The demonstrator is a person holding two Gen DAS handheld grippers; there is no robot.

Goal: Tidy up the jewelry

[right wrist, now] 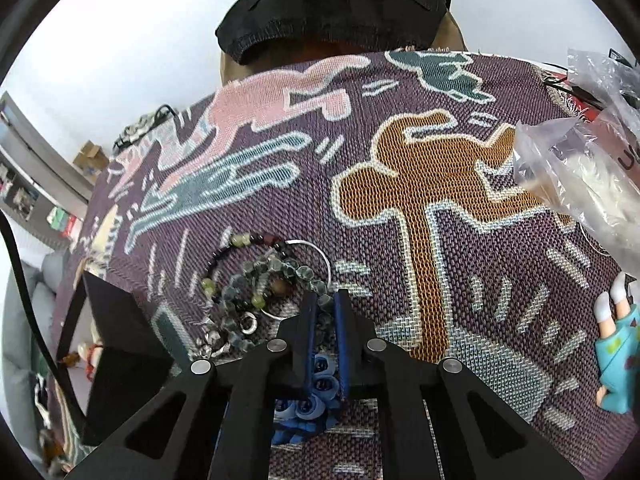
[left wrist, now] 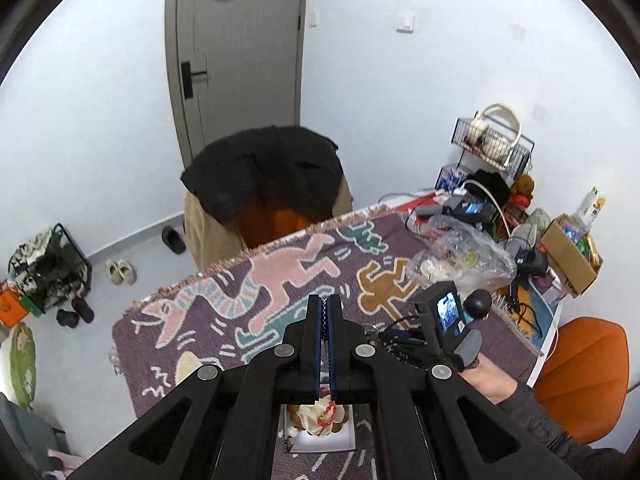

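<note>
We hold the right gripper [right wrist: 325, 300] low over the heap of bracelets [right wrist: 256, 288] on the patterned cloth [right wrist: 440, 208] covering the surface, its jaws nearly together around grey-green beads at the heap's near edge; we judge it best to pinch one strand only and lift slowly, so the tangled loops and the thin silver bangle [right wrist: 320, 256] stay behind. The left gripper [left wrist: 325, 304] has its jaws together on nothing, above the white tray [left wrist: 344, 440] holding a red-corded piece.

Bright even light, sharp, fisheye-warped dark corners
</note>
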